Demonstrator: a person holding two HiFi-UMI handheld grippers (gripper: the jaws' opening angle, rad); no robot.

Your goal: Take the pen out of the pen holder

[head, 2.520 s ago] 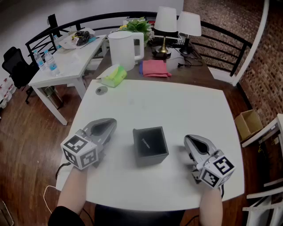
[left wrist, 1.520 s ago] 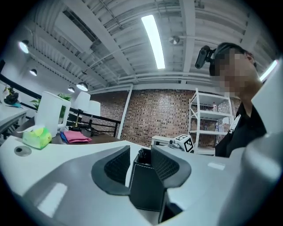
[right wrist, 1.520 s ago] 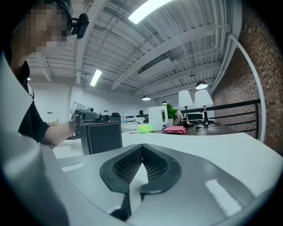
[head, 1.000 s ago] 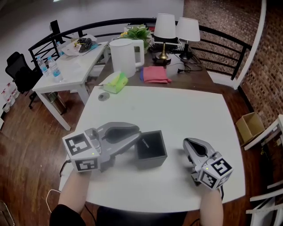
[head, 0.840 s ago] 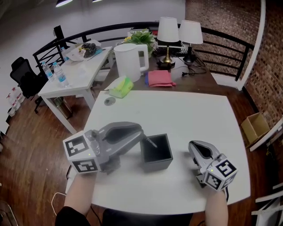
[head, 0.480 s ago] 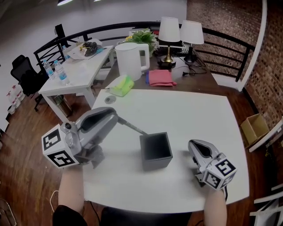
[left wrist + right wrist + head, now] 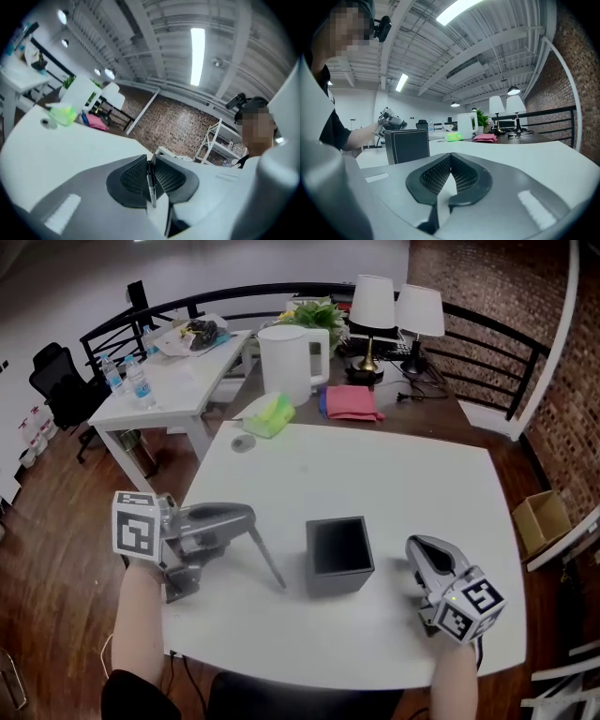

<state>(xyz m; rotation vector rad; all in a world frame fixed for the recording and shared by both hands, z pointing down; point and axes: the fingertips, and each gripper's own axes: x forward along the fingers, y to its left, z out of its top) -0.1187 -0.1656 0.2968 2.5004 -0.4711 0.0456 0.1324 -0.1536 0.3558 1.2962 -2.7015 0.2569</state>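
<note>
"Starting at the left: what has changed with the left gripper [image 7: 249,518]?"

"It has swung out to the left, away from the pen holder [image 7: 339,570], and rolled over, taking the pen [image 7: 267,557] with it. Half a second ago the pen's lower end was still at the holder's rim. Now the whole pen is outside, slanting down from the jaws towards the table [image 7: 394,465]. Its lower end is near the holder's left wall but apart from it. Whether it touches the tabletop I cannot tell."

"Is the grip sound?"

"The left gripper view shows the ribbed pads [image 7: 133,176] clamped on the pen, which runs lengthwise between them."

"And the holder itself?"

"Upright, near the middle of the table, its inside dark with no pen showing."

"The right gripper [image 7: 422,545]?"

"It has not stirred. It sits low at the holder's right, jaws closed together on nothing."

"So where does the task stand?"

"I judge the removal itself done. Only carrying the pen clear, or setting it down, seems left."
</note>
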